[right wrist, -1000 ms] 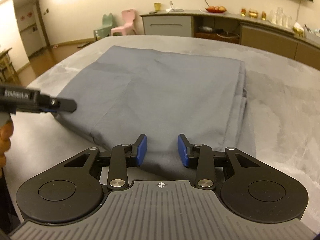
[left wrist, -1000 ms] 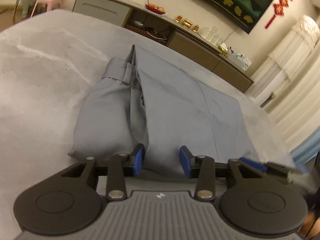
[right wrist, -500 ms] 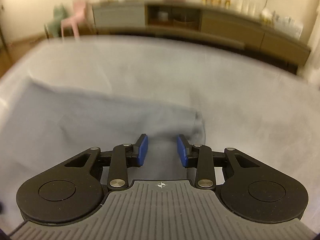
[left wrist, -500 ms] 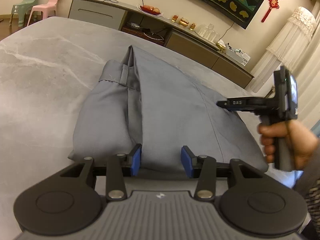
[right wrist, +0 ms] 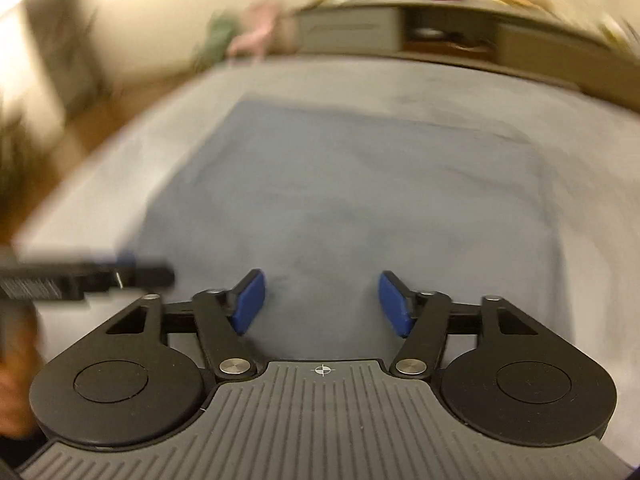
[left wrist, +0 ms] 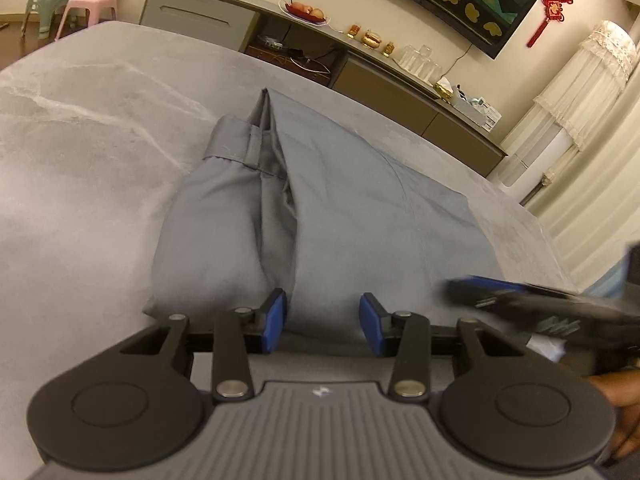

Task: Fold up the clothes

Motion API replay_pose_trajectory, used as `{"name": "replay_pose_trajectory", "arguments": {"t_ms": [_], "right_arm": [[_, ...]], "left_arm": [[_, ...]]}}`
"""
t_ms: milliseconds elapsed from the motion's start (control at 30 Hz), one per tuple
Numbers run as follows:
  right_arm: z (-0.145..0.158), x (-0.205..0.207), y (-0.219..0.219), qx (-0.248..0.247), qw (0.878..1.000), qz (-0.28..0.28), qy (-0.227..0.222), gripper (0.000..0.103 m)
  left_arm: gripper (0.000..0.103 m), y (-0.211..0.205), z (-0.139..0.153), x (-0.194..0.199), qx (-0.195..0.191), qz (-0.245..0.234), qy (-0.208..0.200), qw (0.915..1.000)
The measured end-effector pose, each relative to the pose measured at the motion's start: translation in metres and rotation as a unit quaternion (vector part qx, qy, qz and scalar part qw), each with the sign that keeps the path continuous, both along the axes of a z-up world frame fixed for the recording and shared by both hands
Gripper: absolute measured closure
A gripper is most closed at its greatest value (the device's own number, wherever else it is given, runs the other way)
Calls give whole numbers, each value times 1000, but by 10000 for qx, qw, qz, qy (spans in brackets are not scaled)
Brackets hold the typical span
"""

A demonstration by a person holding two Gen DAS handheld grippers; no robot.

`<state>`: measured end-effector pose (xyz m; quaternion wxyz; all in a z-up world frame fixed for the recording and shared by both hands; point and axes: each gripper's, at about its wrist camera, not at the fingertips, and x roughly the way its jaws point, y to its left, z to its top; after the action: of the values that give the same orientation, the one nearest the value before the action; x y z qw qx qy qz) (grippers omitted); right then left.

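Two low wrist views, both over the folded garment (left wrist: 352, 216).

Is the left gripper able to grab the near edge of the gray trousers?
Probably yes. The left gripper is open, with the near edge of the folded gray trousers right between its blue fingers. Nothing blocks it; the right gripper is off to the side.

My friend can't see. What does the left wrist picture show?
Folded grey trousers lie on a grey table. The left gripper sits at their near edge, jaws apart. The right gripper comes in blurred from the right.
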<state>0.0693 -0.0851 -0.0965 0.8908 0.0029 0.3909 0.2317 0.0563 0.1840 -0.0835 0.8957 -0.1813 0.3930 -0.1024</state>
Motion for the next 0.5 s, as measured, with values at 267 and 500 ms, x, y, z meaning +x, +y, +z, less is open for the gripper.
{"name": "replay_pose_trajectory", "arguments": {"t_ms": [267, 500], "right_arm": [[69, -9, 1, 391, 9964, -379, -657, 31], [68, 4, 61, 664, 9959, -31, -619, 21]], "left_arm": [[48, -15, 35, -22, 325, 111, -834, 9959], [29, -3, 3, -2, 138, -95, 21, 9999]]}}
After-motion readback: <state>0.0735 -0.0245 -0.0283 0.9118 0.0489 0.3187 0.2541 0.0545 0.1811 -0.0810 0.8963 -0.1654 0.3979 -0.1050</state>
